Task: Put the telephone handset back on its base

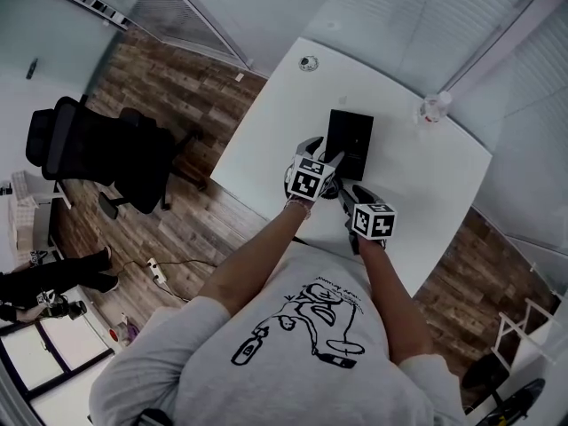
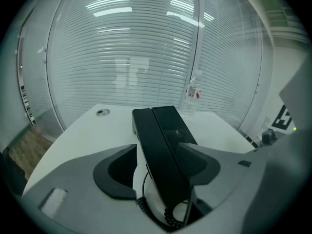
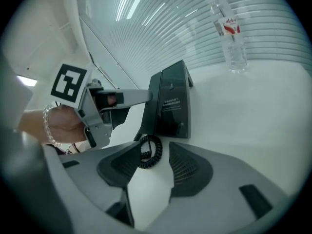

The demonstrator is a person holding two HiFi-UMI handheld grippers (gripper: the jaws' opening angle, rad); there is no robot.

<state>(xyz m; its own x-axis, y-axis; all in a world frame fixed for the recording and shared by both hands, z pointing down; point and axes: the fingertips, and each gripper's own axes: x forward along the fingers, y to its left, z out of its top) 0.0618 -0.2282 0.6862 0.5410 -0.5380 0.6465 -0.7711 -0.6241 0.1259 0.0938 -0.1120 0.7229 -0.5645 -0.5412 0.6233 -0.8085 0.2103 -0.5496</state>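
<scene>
The black telephone base [image 1: 351, 136] lies on the white table [image 1: 426, 193]. Its black handset [image 2: 156, 140] rests along the base's left side, and the coiled cord [image 3: 150, 151] curls at the near end. My left gripper [image 2: 157, 155] is open, one jaw on each side of the handset's near end; the left pad [image 2: 117, 172] stands clear of it. In the head view the left gripper [image 1: 324, 155] sits at the phone's near left corner. My right gripper [image 3: 155, 155] is open a little in front of the phone, with only the cord ahead of its tips.
A clear plastic water bottle [image 3: 230, 35] stands at the far right of the table, close to the window blinds. A round cable grommet [image 1: 308, 62] sits at the far left corner. A black office chair [image 1: 98, 153] stands on the wooden floor to the left.
</scene>
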